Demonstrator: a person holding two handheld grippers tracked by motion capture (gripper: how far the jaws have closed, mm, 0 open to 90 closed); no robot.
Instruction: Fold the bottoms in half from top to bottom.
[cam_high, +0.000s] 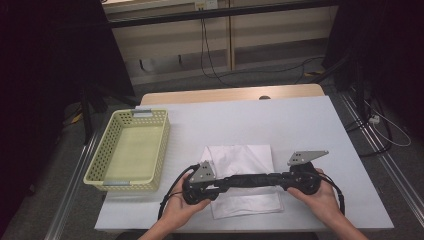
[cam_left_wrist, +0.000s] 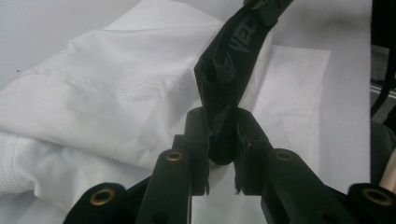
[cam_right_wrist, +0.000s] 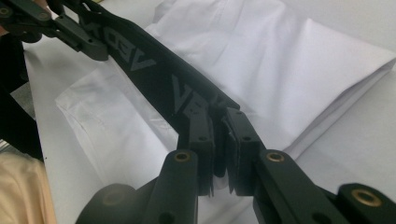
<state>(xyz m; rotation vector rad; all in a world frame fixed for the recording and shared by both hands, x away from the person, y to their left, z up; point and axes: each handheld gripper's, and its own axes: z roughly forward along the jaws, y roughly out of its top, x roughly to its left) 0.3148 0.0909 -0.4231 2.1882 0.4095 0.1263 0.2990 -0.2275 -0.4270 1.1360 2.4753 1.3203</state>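
A black strap with grey lettering (cam_high: 252, 179) is stretched level between my two grippers, just above a folded white cloth (cam_high: 239, 162) on the table. My left gripper (cam_high: 216, 187) is shut on the strap's left end (cam_left_wrist: 223, 116), where the fabric bunches between the jaws. My right gripper (cam_high: 286, 181) is shut on the strap's other end (cam_right_wrist: 205, 105); the band (cam_right_wrist: 140, 60) runs from it up to the other gripper (cam_right_wrist: 88, 44). The white cloth (cam_left_wrist: 107, 93) (cam_right_wrist: 261, 51) lies under both.
A pale yellow perforated basket (cam_high: 107, 150) stands on the left of the table. The white table cover (cam_high: 280, 117) stretches behind the cloth. Cables trail on the floor beyond the far edge. Hands hold both grippers at the near edge.
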